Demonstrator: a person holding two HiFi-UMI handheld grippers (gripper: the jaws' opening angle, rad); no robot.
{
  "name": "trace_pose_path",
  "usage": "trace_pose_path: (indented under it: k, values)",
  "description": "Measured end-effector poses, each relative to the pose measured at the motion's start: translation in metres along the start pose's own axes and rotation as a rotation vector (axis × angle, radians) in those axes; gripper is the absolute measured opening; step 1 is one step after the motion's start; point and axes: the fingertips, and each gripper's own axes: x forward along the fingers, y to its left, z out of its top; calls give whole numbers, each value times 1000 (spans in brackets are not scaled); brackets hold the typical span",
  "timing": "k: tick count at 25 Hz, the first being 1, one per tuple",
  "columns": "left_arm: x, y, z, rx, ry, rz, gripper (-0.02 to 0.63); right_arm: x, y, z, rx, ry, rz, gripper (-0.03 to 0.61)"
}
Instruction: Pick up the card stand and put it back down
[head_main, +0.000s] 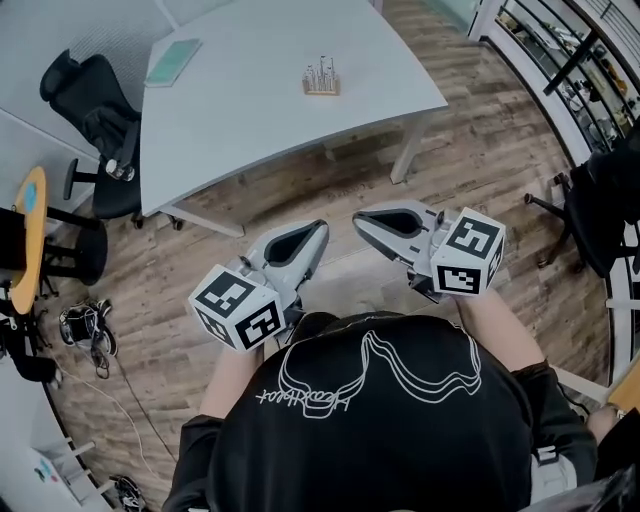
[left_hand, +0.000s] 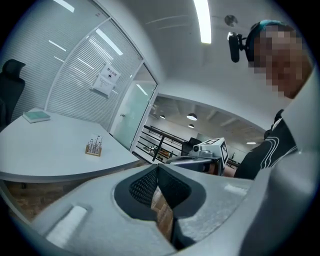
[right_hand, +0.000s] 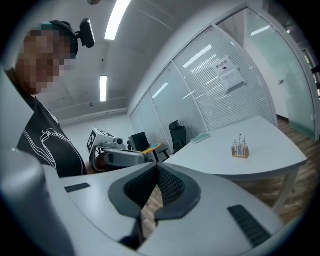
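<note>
The card stand (head_main: 321, 80) is a small wooden block with thin metal pins, standing near the middle of the white table (head_main: 250, 110); it also shows as the card stand (left_hand: 93, 147) and the card stand (right_hand: 240, 148) in the two gripper views. My left gripper (head_main: 320, 228) and right gripper (head_main: 358, 222) are held close to the person's chest, well short of the table, tips angled towards each other. Both are shut with nothing between the jaws. Each gripper sees the other: the right gripper (left_hand: 172, 160) and the left gripper (right_hand: 146, 155).
A pale green book (head_main: 173, 61) lies on the table's far left corner. A black office chair (head_main: 95, 115) stands left of the table, a round wooden side table (head_main: 28, 235) at far left, cables (head_main: 88, 325) on the wood floor, and another chair (head_main: 600, 215) with a railing at right.
</note>
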Motion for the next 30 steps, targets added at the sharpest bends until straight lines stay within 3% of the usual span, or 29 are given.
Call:
trace_pose_path:
  k: [7, 19, 30]
  values:
    - [30, 52, 18, -6, 26, -32, 14, 26, -55, 13, 46, -21, -54, 8]
    - [111, 217, 68, -2, 103, -64, 14, 108, -211, 59, 123, -41, -179, 8]
    - [165, 346, 75, -1, 156, 28, 15, 144, -310, 53, 182, -21, -342, 15]
